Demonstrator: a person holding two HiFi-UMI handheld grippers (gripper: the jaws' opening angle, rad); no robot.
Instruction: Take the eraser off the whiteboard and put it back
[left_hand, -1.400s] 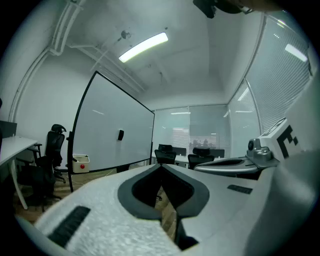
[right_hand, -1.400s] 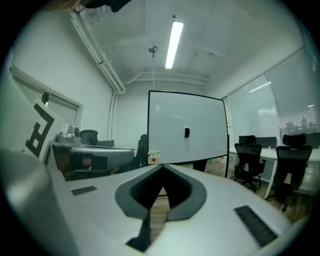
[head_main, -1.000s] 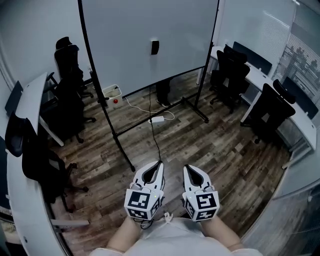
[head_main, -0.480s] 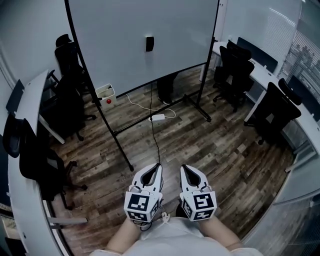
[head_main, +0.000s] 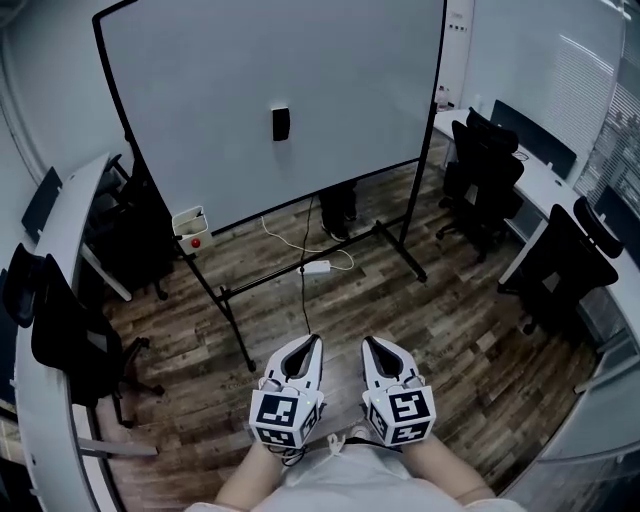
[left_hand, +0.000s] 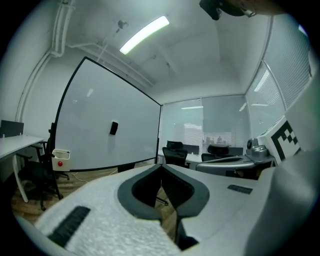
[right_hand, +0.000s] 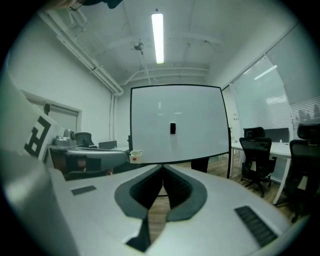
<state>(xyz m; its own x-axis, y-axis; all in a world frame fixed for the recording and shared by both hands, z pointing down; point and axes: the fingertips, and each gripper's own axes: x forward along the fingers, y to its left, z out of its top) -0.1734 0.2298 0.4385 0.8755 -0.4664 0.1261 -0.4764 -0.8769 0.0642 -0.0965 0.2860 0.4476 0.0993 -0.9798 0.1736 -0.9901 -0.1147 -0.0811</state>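
Observation:
A small black eraser (head_main: 281, 124) sticks to the middle of a large whiteboard (head_main: 230, 70) on a black wheeled stand. It also shows as the eraser (right_hand: 172, 128) in the right gripper view and the eraser (left_hand: 114, 128) in the left gripper view. My left gripper (head_main: 316, 339) and right gripper (head_main: 366, 341) are side by side low in the head view, far short of the board. Both point toward it with their jaw tips touching and nothing between them. The left gripper (left_hand: 161, 167) and right gripper (right_hand: 163, 169) look shut in their own views too.
Black office chairs (head_main: 490, 160) and white desks (head_main: 550, 175) line the right side; more chairs (head_main: 60, 330) and a curved desk (head_main: 55, 230) stand at the left. A white box with a red button (head_main: 190, 226) and a cable with an adapter (head_main: 316, 267) lie on the wooden floor by the stand.
The head view has tilted up: the whiteboard now shows whole and the eraser sits lower in the picture. Both grippers stay shut and side by side, lower in the frame.

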